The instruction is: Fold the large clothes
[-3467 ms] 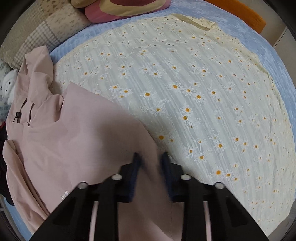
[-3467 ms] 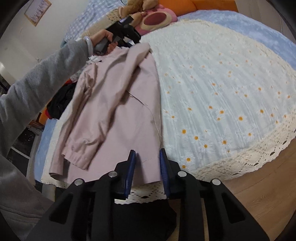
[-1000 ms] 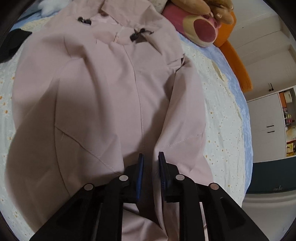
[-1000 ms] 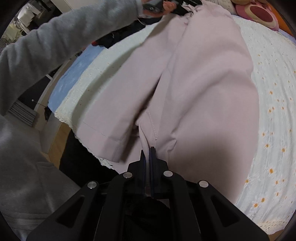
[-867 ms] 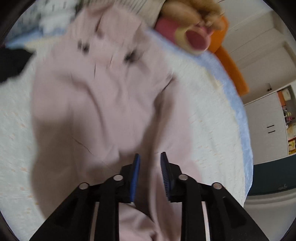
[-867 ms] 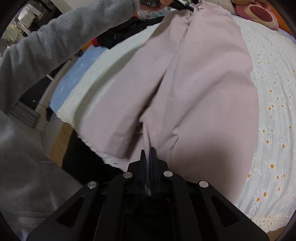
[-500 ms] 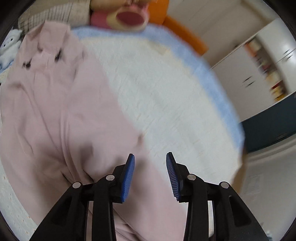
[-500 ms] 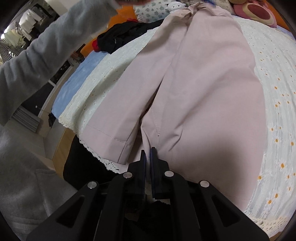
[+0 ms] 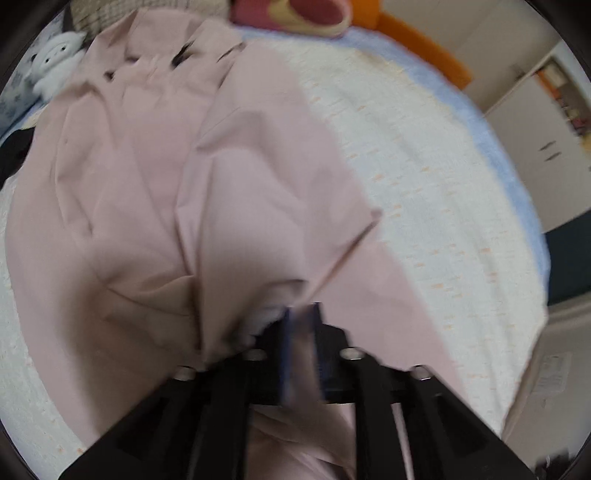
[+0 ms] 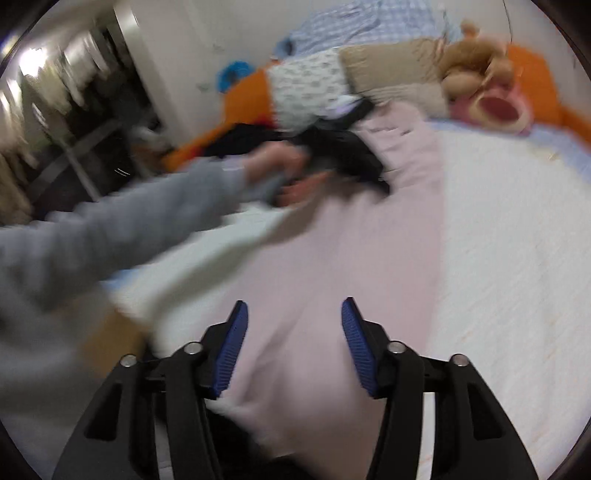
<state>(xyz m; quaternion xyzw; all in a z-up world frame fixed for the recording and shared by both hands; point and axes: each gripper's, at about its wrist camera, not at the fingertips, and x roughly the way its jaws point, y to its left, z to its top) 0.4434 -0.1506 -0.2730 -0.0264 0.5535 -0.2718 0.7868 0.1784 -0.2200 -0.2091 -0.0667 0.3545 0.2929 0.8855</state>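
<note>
The pink jacket (image 9: 192,192) lies spread lengthwise on the bed's white cover (image 9: 436,192), collar toward 12 o'clock near the plush toy (image 9: 295,14), hem toward the gripper; judged, it is laid flat so that sleeves and sides can be folded inward. The left gripper (image 9: 301,347) sits low at 6 o'clock over the hem area, its jaws narrow and having just been closing; blur hides whether cloth is pinched between them, so a hold cannot be confirmed. The right gripper (image 10: 291,347) stands open with a clear gap, its jaws having just been opening, nothing between the pads, jacket (image 10: 351,258) only beneath it; judged, it has let go of the hem to reposition. The left view alone shows the collar toggles, a sleeve edge running toward 3 o'clock and the wardrobe (image 9: 535,147). The right view alone shows the person's grey sleeve (image 10: 110,236) reaching from 9 o'clock with the hand (image 10: 284,173) on the left tool, dark clothes (image 10: 258,140) at 11 o'clock and pillows (image 10: 388,74) at 12 o'clock.
</note>
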